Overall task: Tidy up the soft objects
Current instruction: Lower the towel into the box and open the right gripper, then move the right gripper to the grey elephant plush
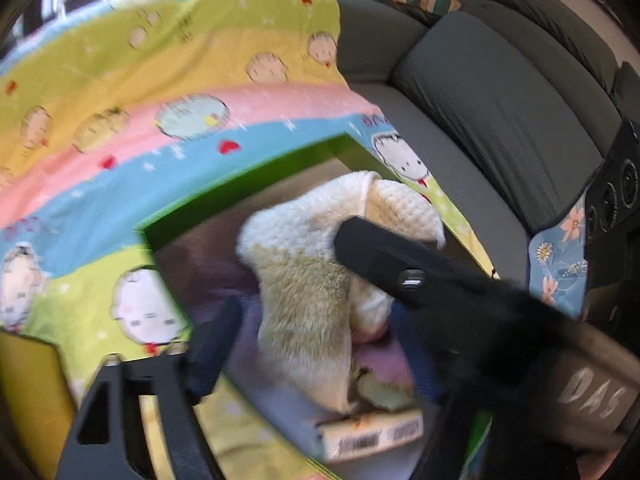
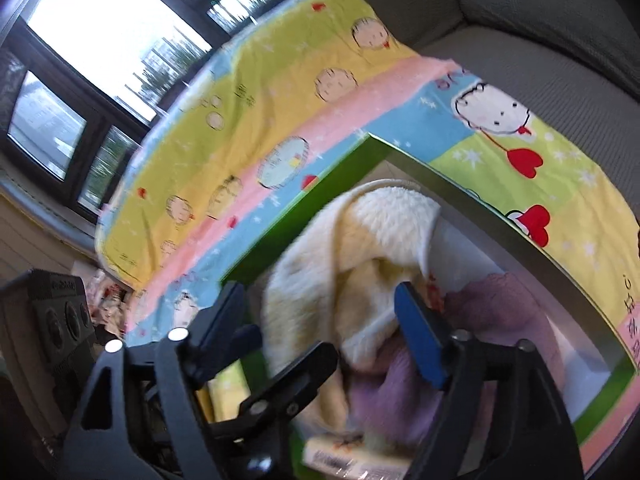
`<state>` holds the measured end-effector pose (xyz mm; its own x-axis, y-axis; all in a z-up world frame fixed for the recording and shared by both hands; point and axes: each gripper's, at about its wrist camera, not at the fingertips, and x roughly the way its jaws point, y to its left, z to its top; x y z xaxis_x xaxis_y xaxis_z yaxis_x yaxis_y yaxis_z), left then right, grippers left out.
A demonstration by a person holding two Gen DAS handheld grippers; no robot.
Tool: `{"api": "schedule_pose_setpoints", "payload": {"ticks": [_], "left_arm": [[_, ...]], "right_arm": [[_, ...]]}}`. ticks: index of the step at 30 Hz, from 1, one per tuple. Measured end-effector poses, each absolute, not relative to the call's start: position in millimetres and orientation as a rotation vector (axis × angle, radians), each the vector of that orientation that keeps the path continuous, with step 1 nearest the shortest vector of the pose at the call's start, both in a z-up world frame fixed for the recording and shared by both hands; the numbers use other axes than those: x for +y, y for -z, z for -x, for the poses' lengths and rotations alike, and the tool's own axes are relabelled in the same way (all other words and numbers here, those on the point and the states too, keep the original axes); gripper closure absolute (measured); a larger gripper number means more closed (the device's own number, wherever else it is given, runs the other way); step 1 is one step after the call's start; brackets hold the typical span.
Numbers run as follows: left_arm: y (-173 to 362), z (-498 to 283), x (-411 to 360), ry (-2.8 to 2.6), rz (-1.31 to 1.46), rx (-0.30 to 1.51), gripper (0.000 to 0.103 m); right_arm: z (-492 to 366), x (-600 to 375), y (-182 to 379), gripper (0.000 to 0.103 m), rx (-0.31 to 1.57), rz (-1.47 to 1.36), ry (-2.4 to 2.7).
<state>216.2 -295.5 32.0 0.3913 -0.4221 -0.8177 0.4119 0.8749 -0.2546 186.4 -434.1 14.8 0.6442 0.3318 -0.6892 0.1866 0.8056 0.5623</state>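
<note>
A: Where is the soft stuff lying?

B: In the green-rimmed box [image 1: 240,184], centre of both views. A cream fleece blanket [image 1: 304,280] is heaped in it, over a lilac cloth [image 2: 400,392] along the bottom. The box sits on a cartoon-print sheet [image 1: 160,92] striped green, yellow, pink and blue, which fills the upper left.

A: And the left tool [image 1: 320,332]?

B: Its fingers stand apart. In the left wrist view the blanket lies between them, but the pads are not pressing it. The picture is blurred.

A: The right tool [image 2: 320,320]?

B: Also apart. In the right wrist view its blue-padded finger [image 2: 420,340] sits at lower right against the fleece, with the other finger at lower left, clear of the cloth.

A: Anything else?

B: A grey sofa [image 1: 500,100] at upper right and a window [image 2: 100,40] at upper left.
</note>
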Motion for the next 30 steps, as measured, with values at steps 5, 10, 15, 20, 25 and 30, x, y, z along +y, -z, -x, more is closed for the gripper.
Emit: {"api": "schedule_pose_setpoints", "payload": {"ticks": [5,10,15,20,25,30], "left_arm": [[-55,-183,-262,0.509,0.018,0.999,0.022],[-66,-146,-212,0.450,0.062,0.960,0.022],[-74,-104,-149,0.324,0.179,0.949,0.022],[-76,-48,-72,0.168,0.244,0.890,0.022],[-58,-8,12,-0.052,0.306,0.889,0.022],[-38,15,83,-0.211,0.416,0.868,0.022]], "right_arm": [[-149,-429,-43,0.015,0.800,-0.611,-0.072],[-113,-411,-62,0.013,0.764,-0.490,-0.033],[-80,-382,-67,0.011,0.766,-0.441,-0.077],[-52,-340,-72,0.007,0.774,-0.393,-0.184],[-42,-295,-69,0.007,0.819,-0.368,-0.303],[-42,-228,-61,0.007,0.872,-0.341,-0.415]]}}
